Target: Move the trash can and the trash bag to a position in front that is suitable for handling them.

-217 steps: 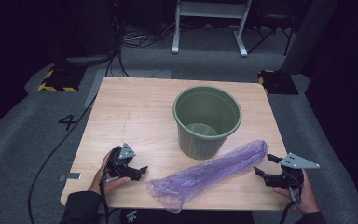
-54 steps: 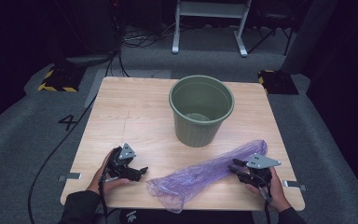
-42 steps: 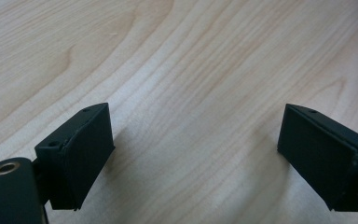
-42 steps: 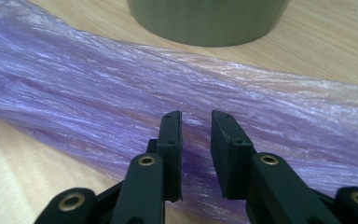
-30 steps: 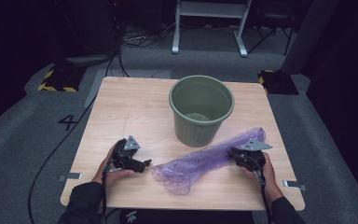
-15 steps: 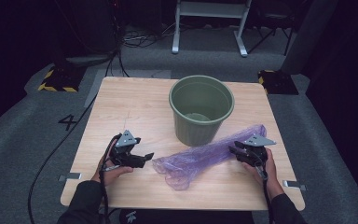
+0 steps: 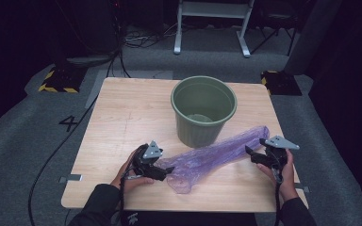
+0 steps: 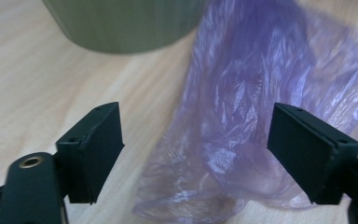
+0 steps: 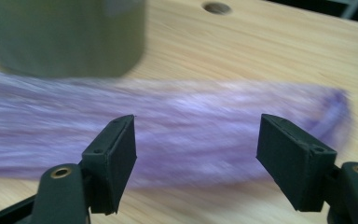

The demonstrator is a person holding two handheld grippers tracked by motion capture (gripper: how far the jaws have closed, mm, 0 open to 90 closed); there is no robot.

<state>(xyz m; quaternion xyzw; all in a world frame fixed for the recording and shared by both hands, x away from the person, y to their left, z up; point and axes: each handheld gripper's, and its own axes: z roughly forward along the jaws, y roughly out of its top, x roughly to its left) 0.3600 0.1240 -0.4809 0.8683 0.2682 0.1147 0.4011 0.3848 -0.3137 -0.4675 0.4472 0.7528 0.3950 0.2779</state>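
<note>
The purple plastic bag (image 7: 212, 157) lies stretched out flat on the bench (image 7: 122, 117), just in front of the green bin (image 7: 203, 110), one end near each hand; judging by this, the work is to get the bag into or over the bin, and that has hardly begun. The left gripper (image 7: 166, 172) sits at the crumpled near end of the bag, its jaws spread wide with the film lying between them in the left gripper view (image 8: 242, 140) but not pinched. The right gripper (image 7: 250, 155) is at the far end, its jaws having just been opening; in the right gripper view the bag (image 9: 191, 135) runs across beneath them, released. So neither end is grasped; both grips, the lifting and the fitting are left to do. The bin stands upright, and what shows of its inside looks bare, though the bottom is dim.
</note>
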